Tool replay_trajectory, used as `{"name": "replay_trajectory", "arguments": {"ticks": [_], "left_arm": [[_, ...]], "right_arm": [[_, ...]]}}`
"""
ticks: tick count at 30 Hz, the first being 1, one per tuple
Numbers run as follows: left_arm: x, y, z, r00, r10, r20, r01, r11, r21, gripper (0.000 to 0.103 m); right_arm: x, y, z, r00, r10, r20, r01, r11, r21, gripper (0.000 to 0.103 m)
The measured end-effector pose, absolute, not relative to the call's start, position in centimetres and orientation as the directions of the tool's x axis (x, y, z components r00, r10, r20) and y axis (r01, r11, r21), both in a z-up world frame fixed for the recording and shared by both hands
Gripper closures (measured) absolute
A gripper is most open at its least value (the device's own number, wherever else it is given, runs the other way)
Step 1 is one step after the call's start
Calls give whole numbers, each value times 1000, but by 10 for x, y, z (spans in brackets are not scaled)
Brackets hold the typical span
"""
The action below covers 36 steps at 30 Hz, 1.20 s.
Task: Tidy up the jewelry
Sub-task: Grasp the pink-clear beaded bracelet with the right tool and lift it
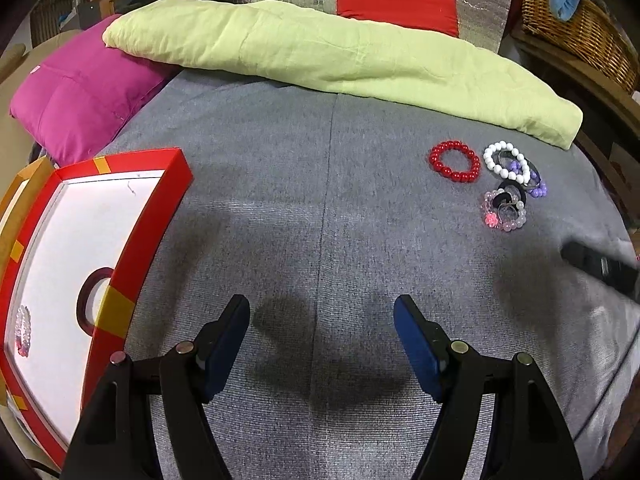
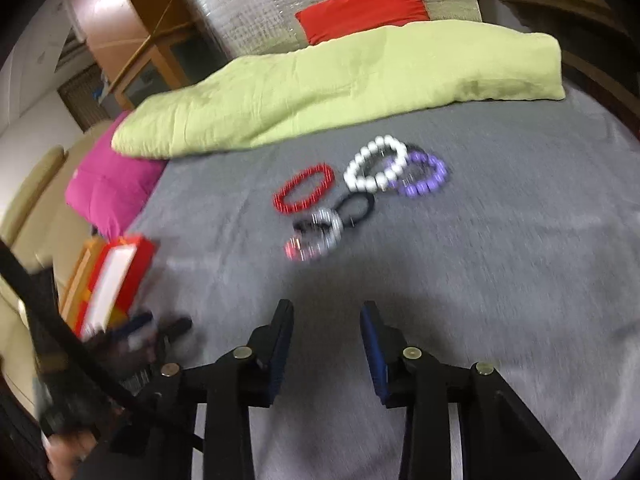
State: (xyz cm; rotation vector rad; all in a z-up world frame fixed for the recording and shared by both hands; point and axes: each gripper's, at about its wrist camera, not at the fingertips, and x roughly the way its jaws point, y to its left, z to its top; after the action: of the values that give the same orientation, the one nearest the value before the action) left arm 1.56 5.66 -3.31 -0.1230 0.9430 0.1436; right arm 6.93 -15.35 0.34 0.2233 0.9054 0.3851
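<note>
Grey bedspread (image 1: 320, 208) | both grippers (image 1: 322, 322) (image 2: 327, 320) open, empty | bracelets (image 2: 304, 188) tangled at 12 o'clock | risk: snagging two at once

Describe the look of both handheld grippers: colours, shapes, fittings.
The left gripper and right gripper look alike: black plastic scissor-like arms, each carrying round silver pivot studs, ending in flat rectangular fingers faced with dark blue pads. No markings or sleeves are visible.
</note>
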Motion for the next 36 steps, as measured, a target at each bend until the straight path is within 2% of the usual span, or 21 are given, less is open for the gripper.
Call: {"name": "replay_trajectory", "arguments": {"ticks": [10, 11, 12, 24, 30, 33, 35, 36], "left_arm": [[19, 60, -29, 582, 47, -812, -191, 978, -80, 28], [19, 60, -30, 581, 48, -812, -191, 978, -79, 28], [20, 60, -30, 580, 48, -813, -190, 979, -78, 28], [21, 58, -32, 574, 61, -816, -192, 980, -62, 28], [19, 58, -35, 569, 89, -818, -209, 977, -39, 28], [19, 59, -36, 573, 111, -812, -222, 975, -23, 28], [20, 60, -37, 574, 126, -809, -233, 972, -14, 28], [20, 60, -37, 577, 132, -806, -238, 971, -12, 28]], "right_arm": [[123, -143, -8, 512, 422, -748, -157, 902, 402, 80], [127, -143, -14, 501, 427, -753, -148, 899, 412, 84], [131, -142, -18, 488, 437, -756, -148, 895, 422, 94], [76, -171, 18, 568, 495, -657, -233, 863, 449, 95], [58, -199, -2, 551, 518, -654, -187, 841, 508, 95], [56, -219, 6, 574, 581, -577, -172, 775, 608, 95], [50, -224, 25, 623, 590, -513, -218, 761, 611, 95], [50, -225, 29, 633, 581, -511, -228, 771, 594, 95]]}}
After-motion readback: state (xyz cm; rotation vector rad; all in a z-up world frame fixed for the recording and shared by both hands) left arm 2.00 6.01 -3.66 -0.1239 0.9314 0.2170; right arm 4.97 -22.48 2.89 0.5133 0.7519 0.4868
